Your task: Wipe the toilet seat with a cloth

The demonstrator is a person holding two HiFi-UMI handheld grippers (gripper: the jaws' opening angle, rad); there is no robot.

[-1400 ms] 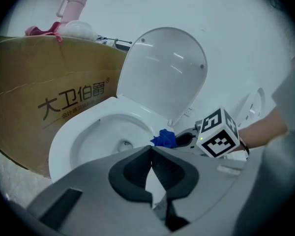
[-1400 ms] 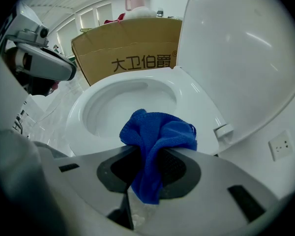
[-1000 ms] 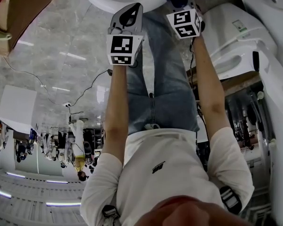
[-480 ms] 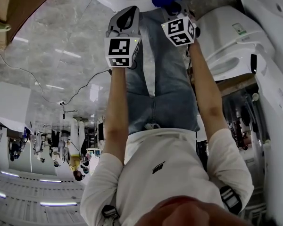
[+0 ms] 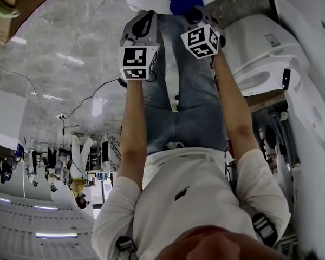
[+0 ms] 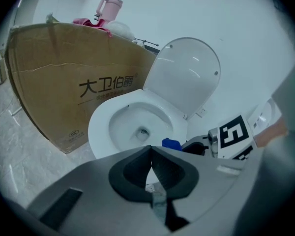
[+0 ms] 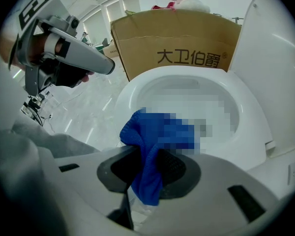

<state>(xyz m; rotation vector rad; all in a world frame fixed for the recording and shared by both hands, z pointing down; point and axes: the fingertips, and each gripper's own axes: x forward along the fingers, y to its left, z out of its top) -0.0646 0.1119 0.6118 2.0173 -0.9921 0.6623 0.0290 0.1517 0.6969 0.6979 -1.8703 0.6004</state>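
Note:
The white toilet seat point(image 6: 99, 127) rings the bowl, and its lid point(image 6: 189, 77) stands raised behind it. A blue cloth point(image 7: 155, 136) hangs over the seat's near rim point(image 7: 246, 119), pinched between the pads of my right gripper point(image 7: 147, 163), which is shut on it. In the head view the cloth point(image 5: 183, 1) shows at the top edge, just ahead of the right gripper point(image 5: 194, 12). My left gripper point(image 6: 151, 152) is shut with nothing in it and hovers short of the seat's front, to the left of the right gripper point(image 6: 201, 144). From the head view the left gripper point(image 5: 148, 16) sits beside the person's jeans.
A big printed cardboard box point(image 6: 59, 82) stands close to the toilet's left side, with a pink cup point(image 6: 109, 9) on top. Other white toilet fixtures point(image 5: 265, 53) crowd the right. A thin cable point(image 5: 92, 104) trails over the marble floor point(image 5: 59, 64).
The right gripper has carried the blue cloth leftward along the seat's near rim, closer to the left gripper. The left gripper has hardly moved.

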